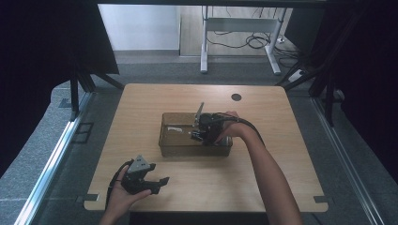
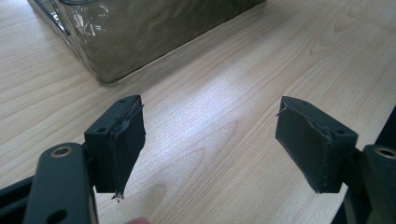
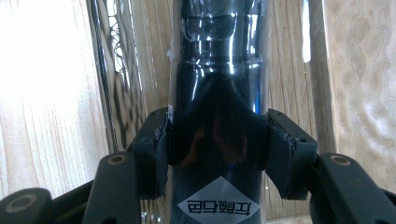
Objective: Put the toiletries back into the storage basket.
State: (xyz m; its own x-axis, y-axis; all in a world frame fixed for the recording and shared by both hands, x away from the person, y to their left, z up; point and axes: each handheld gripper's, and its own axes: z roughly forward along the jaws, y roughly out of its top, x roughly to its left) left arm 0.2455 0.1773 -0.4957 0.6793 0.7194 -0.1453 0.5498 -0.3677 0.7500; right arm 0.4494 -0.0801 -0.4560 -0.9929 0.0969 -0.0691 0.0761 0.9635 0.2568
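On the middle of the pale wood-grain table (image 1: 141,98) sits a clear, smoke-tinted plastic box (image 1: 171,146), rectangular with rounded corners and glossy, rippled walls. Inside it, toward the right end, the right gripper (image 3: 217,144) reaches down and clamps a dark, shiny bottle (image 3: 219,93) wrapped in crinkly film; both black padded jaws press against its sides, just above a pale diamond-shaped label. A white strip lies at the left end of the box floor. Near the left front edge of the table, the left gripper (image 2: 210,144) rests in the person's hand, its worn rubber pads spread wide over bare wood, just beside the box's near corner.
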